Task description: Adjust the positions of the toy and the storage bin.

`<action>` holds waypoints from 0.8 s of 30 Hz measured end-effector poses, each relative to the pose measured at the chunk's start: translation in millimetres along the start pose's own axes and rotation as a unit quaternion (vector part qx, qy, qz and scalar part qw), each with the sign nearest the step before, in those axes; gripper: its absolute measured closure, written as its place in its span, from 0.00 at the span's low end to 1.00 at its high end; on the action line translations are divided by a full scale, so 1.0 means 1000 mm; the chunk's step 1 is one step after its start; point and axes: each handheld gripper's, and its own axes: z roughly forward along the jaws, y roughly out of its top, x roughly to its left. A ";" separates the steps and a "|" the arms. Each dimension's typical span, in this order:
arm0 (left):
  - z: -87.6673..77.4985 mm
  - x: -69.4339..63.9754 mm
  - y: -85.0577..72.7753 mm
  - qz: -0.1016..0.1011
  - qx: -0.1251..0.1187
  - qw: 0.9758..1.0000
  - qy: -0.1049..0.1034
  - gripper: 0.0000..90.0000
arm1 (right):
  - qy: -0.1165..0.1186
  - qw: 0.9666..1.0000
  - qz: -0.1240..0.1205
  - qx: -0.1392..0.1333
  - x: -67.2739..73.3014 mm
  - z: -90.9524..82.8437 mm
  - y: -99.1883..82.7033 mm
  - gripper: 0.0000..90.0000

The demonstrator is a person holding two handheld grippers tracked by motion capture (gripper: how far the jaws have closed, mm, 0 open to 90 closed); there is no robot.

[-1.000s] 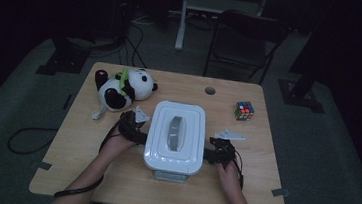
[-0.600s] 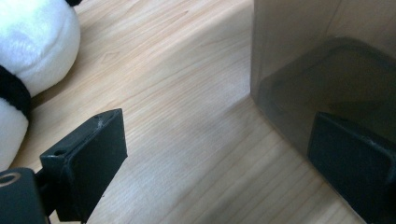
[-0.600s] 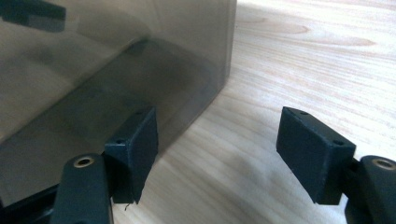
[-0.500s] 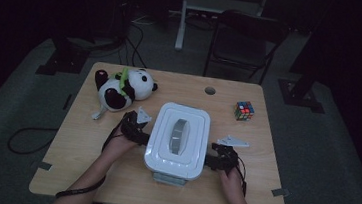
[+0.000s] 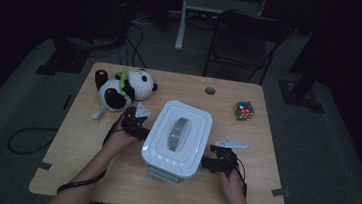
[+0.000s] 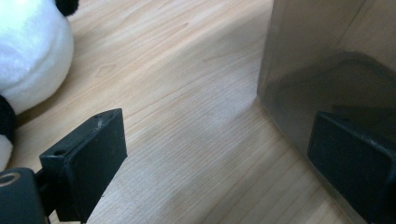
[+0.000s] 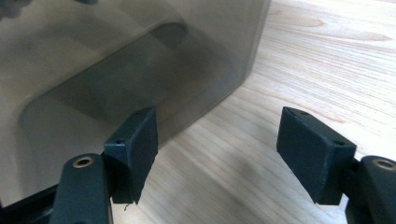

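the room was dark, with a grey carpeted floor [image 5: 7,165], a black chair [image 5: 242,42] behind the table and cables [image 5: 135,37] trailing across the floor at the back left. the wooden table [image 5: 121,181] stood at the centre, light-grained, with a round cable hole [image 5: 210,91] near its far edge. the white-lidded box [image 5: 178,137] sat at the middle of the table, its grey handle along the lid top; in the gripper views its walls appeared smoky and translucent. the plush panda [image 5: 120,88] lay at the far left, near the box. the colour cube [image 5: 244,110] rested at the far right, well apart. the left gripper [image 6: 215,158] was spread wide at the box's left side, one jaw against the wall. the right gripper [image 7: 217,149] was spread beside the right wall, gripping nothing.
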 end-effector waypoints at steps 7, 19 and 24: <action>-0.001 0.002 -0.004 0.004 -0.003 1.000 0.007 0.06 | 0.009 1.000 -0.004 -0.002 0.003 -0.001 -0.001 0.32; -0.002 0.004 -0.011 -0.007 -0.003 1.000 0.000 0.06 | 0.021 1.000 -0.009 -0.018 -0.008 -0.001 0.002 0.20; -0.005 0.005 -0.015 -0.008 0.006 1.000 -0.005 0.06 | 0.007 0.999 0.008 -0.040 -0.021 -0.005 0.009 0.16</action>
